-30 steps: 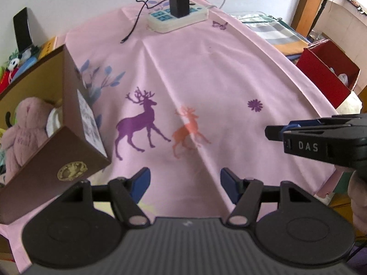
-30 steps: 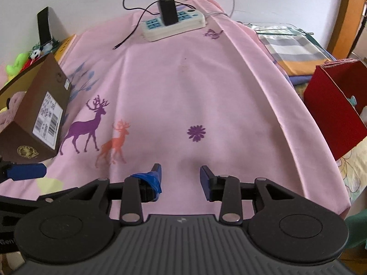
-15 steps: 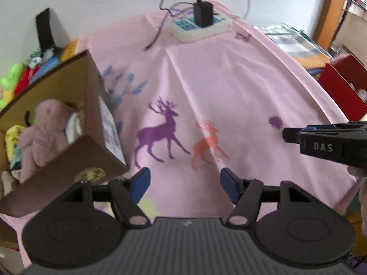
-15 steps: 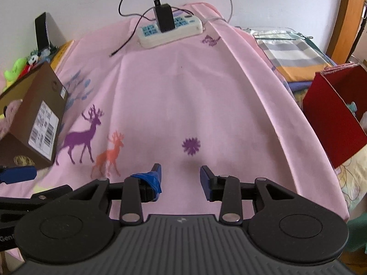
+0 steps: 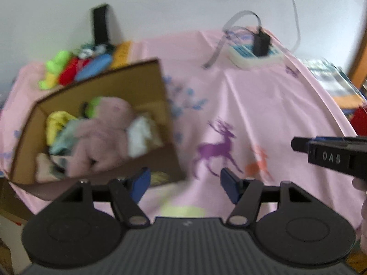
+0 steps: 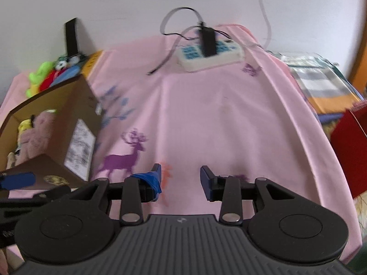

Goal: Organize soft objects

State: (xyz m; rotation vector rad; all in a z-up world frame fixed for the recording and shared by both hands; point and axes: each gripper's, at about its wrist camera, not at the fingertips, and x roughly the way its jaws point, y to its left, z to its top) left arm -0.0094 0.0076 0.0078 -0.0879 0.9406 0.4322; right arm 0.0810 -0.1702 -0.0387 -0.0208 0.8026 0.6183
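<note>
A brown cardboard box (image 5: 146,84) (image 6: 75,105) stands at the left on the pink cloth. It holds a pink plush bear (image 5: 103,135) (image 6: 37,133) with white, yellow and pale green soft pieces around it. More soft toys (image 5: 75,68) (image 6: 50,75), green, red and blue, lie behind the box by the wall. My left gripper (image 5: 184,184) hangs open and empty above the box's near corner. My right gripper (image 6: 180,177) is open over the deer prints, nothing between its fingers; it also shows at the right edge (image 5: 325,153) of the left wrist view.
A white power strip (image 6: 208,55) (image 5: 254,53) with a black plug and cables lies at the back of the pink deer-print cloth (image 6: 218,114). A red box (image 6: 348,149) stands at the right, striped folded fabric (image 6: 321,82) behind it. A black upright object (image 6: 71,36) leans on the wall.
Both grippers have risen and drawn back, with the views swinging left. The box's inside and the toys behind it now show more fully. Neither gripper's opening has changed.
</note>
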